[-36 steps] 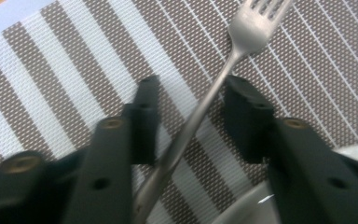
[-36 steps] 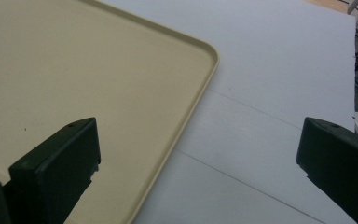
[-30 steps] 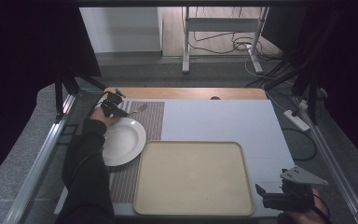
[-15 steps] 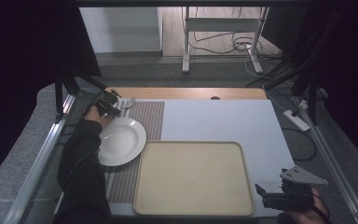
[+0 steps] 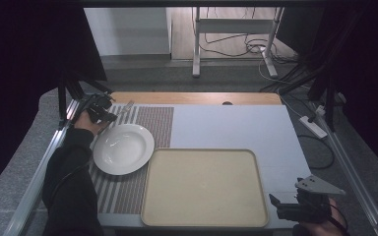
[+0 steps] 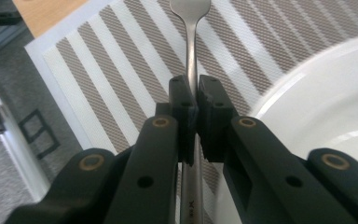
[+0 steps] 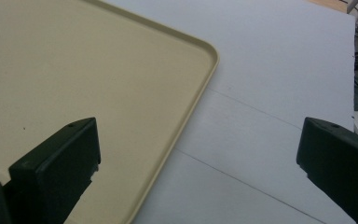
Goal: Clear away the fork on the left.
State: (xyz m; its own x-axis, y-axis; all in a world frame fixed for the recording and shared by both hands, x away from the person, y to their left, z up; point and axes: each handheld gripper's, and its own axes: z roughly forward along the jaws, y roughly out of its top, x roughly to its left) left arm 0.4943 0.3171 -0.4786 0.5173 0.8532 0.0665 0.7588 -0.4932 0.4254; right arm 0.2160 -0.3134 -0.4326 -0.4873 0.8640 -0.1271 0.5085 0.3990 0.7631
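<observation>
— Where are we?
— We seem to be in a lab: black curtains (image 5: 29,59) ring our white-topped table (image 5: 236,128), its metal side rails (image 5: 347,162) showing.
— And loose cables (image 5: 231,46) plus a white power strip (image 5: 313,127) cross the grey floor (image 5: 177,78).

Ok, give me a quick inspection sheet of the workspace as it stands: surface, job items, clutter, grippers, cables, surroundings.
Surface: pale table top with a striped placemat at its left.
Job's things: fork clamped by its handle, tines pointing away over the placemat; white plate on the placemat beside it; empty beige tray in the near middle.
Clutter: nothing seen on the table top.
Grippers: left gripper shut on the fork at the far left corner; right gripper open, holding nothing, near the tray's corner.
Cables: loose cables on the floor beyond the table; power strip at the right.
Surroundings: metal stand legs behind; dark curtains either side.
</observation>
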